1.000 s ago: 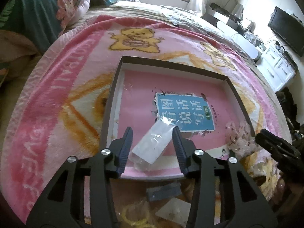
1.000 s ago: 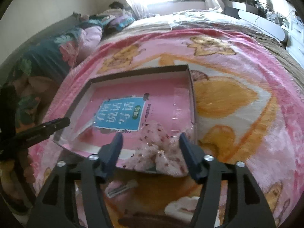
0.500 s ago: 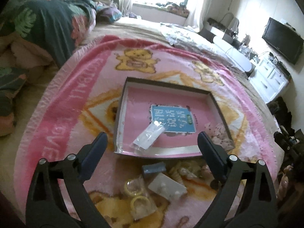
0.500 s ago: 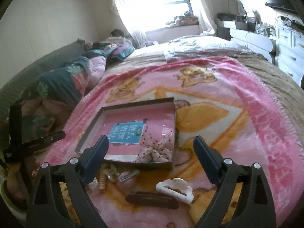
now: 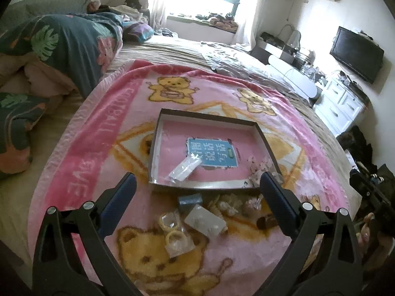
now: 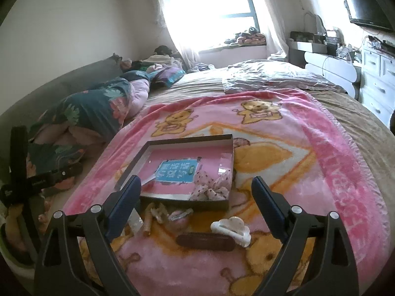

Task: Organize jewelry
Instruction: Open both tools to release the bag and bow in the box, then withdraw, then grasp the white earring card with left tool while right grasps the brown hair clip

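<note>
Black left gripper (image 5: 196, 192) and right gripper (image 6: 196, 194) tilt downward over the box (image 5: 158, 133), wide open, empty; left opening.

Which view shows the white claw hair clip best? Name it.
Right wrist view: the white claw hair clip lies whole and unobstructed on the blanket, near the brown barrette. In the left wrist view I cannot pick it out.

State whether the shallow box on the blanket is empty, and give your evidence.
Not empty. The shallow box holds a clear packet and a spotted fabric scrunchie.
</note>
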A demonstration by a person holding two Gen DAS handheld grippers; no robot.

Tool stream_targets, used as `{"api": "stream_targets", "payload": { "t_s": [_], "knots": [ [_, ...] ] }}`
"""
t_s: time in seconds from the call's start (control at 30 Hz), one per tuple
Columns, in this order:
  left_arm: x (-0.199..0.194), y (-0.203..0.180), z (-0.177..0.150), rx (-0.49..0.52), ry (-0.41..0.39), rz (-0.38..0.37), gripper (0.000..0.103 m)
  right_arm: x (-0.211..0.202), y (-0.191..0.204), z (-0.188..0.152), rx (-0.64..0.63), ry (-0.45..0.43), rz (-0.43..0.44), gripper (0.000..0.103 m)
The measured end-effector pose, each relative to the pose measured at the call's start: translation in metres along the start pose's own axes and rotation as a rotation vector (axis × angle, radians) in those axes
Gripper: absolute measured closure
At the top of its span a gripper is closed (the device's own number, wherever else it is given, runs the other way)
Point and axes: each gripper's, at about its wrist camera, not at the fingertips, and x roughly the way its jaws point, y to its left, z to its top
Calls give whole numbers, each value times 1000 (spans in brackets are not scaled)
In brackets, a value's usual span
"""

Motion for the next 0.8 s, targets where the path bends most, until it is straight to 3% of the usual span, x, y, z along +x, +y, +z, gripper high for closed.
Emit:
{"api": "stream_targets", "payload": {
  "t_s": [0.8],
  "knots": [
    [6,-22,-63,72,102,-4,9,-18,4,-48,-28,71,-2,13]
  ]
}}
